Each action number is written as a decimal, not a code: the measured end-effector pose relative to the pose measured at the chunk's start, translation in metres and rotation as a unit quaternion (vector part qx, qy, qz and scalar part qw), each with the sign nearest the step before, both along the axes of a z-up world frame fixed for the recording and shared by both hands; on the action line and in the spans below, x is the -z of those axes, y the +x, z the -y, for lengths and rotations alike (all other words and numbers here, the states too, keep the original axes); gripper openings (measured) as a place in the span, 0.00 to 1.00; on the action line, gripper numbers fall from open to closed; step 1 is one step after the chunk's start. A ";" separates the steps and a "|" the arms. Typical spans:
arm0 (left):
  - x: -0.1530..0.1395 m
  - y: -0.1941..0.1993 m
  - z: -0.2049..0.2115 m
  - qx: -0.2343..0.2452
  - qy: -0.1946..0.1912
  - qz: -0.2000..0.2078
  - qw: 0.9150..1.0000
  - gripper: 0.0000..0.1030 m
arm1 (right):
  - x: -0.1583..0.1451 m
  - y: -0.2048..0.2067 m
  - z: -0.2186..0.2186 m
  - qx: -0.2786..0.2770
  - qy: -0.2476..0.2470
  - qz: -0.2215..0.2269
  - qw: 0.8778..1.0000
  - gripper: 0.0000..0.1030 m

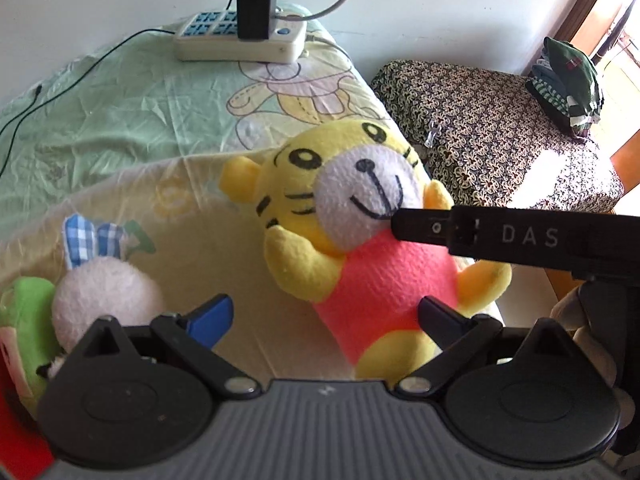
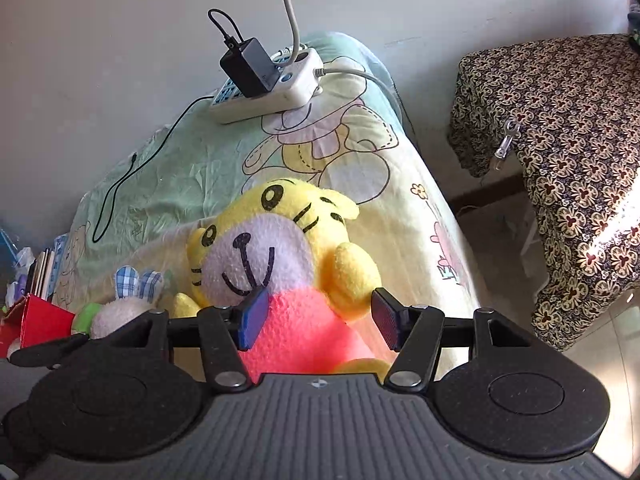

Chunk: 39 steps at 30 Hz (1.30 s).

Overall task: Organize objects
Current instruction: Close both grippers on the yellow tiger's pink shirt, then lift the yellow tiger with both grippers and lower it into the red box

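A: The right gripper (image 2: 318,318) is spread wide, its jaws on either side of the tiger plush (image 2: 288,256), level with the red shirt. I can't tell whether the pads press in; there's a gap on the right side. The left gripper (image 1: 326,320) is also wide and holds nothing, with the tiger's lower body just ahead, toward its right finger.

B: And the biggest thing, the bed?

A: The bed (image 1: 120,120) with its cartoon sheet carries everything. The tiger lies on its back near the edge, head toward the wall. A power strip (image 1: 240,36) sits far back, well apart.

B: How far along?

A: Early, I'd judge. The tiger hasn't been lifted. A white bunny plush (image 1: 104,300) lies loose left of it, touching a green toy (image 1: 24,320) whose shape is unclear. In the right wrist view, something red (image 2: 36,320) lies beyond them; whether it's a bin I can't tell.

B: Left to do?

A: Probably closing on the tiger, then placing it.
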State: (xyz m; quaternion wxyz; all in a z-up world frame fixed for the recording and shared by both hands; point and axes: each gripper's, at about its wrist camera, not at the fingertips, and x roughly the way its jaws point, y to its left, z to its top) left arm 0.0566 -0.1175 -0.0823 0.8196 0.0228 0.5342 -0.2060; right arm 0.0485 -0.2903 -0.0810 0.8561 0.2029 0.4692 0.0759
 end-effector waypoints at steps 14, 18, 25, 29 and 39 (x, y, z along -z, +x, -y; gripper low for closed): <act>0.019 0.016 -0.014 0.023 -0.062 -0.035 0.997 0.96 | 0.028 0.021 -0.001 -0.047 0.107 -0.032 0.993 0.57; 0.019 0.015 -0.016 0.027 -0.070 -0.033 0.997 0.96 | 0.018 0.018 -0.015 -0.053 0.090 -0.031 0.994 0.52; 0.007 -0.004 -0.020 0.049 -0.072 -0.017 0.996 0.93 | -0.001 -0.006 -0.031 -0.031 0.062 -0.035 0.997 0.46; 0.003 -0.020 -0.029 0.062 -0.082 -0.028 0.994 0.92 | -0.006 -0.028 -0.041 -0.022 0.047 -0.041 0.998 0.46; -0.017 -0.090 -0.047 0.097 -0.075 -0.019 0.992 0.86 | -0.017 -0.094 -0.065 0.002 0.030 -0.053 0.998 0.45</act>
